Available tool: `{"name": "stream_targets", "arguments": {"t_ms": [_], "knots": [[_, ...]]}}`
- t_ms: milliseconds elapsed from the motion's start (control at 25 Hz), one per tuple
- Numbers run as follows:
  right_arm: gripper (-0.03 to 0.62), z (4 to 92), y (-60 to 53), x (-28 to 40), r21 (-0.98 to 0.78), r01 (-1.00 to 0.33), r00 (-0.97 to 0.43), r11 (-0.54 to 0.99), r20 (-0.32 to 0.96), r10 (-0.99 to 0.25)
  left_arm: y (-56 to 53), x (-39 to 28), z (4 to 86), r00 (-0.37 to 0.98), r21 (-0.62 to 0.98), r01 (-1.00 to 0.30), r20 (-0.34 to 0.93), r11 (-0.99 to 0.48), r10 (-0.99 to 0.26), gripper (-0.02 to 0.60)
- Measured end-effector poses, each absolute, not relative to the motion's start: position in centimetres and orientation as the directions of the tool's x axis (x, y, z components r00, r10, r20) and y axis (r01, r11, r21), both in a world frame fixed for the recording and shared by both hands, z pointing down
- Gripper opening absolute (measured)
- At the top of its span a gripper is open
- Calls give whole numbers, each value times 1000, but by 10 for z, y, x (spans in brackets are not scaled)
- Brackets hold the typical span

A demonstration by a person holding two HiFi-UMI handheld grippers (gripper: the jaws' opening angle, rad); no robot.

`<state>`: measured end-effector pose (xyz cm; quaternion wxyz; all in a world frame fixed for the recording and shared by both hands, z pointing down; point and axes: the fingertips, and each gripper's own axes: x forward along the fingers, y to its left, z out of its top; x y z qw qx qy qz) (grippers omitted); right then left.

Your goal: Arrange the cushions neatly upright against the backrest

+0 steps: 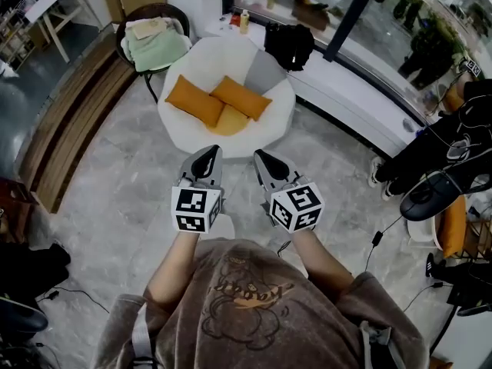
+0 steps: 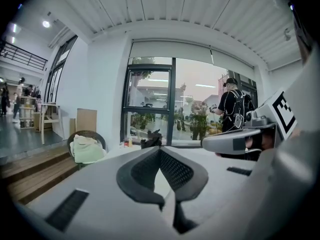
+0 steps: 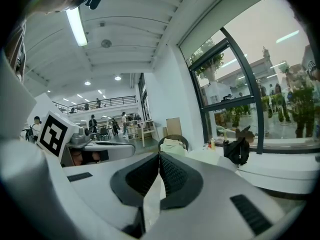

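Note:
A round white armchair point(image 1: 181, 133) stands ahead on the grey floor. Two orange cushions point(image 1: 194, 100) point(image 1: 241, 97) lie flat on its seat, overlapping a yellower cushion point(image 1: 228, 121). A grey cushion point(image 1: 265, 74) leans on the backrest at the right. My left gripper point(image 1: 206, 158) and right gripper point(image 1: 266, 161) are held side by side short of the chair's front edge, both shut with nothing between the jaws. In both gripper views the jaws hide the chair; the left gripper's tips point(image 2: 160, 149) and the right gripper's tips point(image 3: 159, 155) meet.
A wicker chair point(image 1: 156, 41) piled with pale green cloths stands behind the armchair at the left. A black backpack point(image 1: 289, 44) sits on the white window ledge point(image 1: 346, 102). Wooden steps point(image 1: 69, 121) run along the left. A person in black point(image 1: 450, 156) is at the right, with cables on the floor.

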<state>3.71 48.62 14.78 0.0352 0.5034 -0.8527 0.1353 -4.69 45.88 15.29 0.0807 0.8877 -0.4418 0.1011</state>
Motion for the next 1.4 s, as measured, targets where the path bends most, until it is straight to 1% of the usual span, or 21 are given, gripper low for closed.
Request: {"name": "stream_targets", "arguments": {"t_ms": [200, 520, 840, 1120, 1400], "knots": [[20, 143, 449, 28, -196, -872, -484, 449, 199, -852, 421, -54, 151, 601, 57, -790, 266, -610, -754, 6], [20, 143, 390, 36, -199, -898, -429, 392, 203, -880, 363, -53, 148, 642, 56, -755, 269, -654, -718, 6], [20, 151, 330, 30, -226, -912, -387, 342, 204, -899, 297, -58, 155, 675, 44, -718, 288, -694, -680, 6], [20, 149, 303, 33, -222, -928, -344, 299, 201, -917, 270, -58, 158, 700, 48, -692, 287, -720, -654, 6], [20, 152, 286, 40, -219, -932, -336, 290, 220, -916, 250, -52, 161, 706, 65, -687, 293, -724, -645, 6]]}}
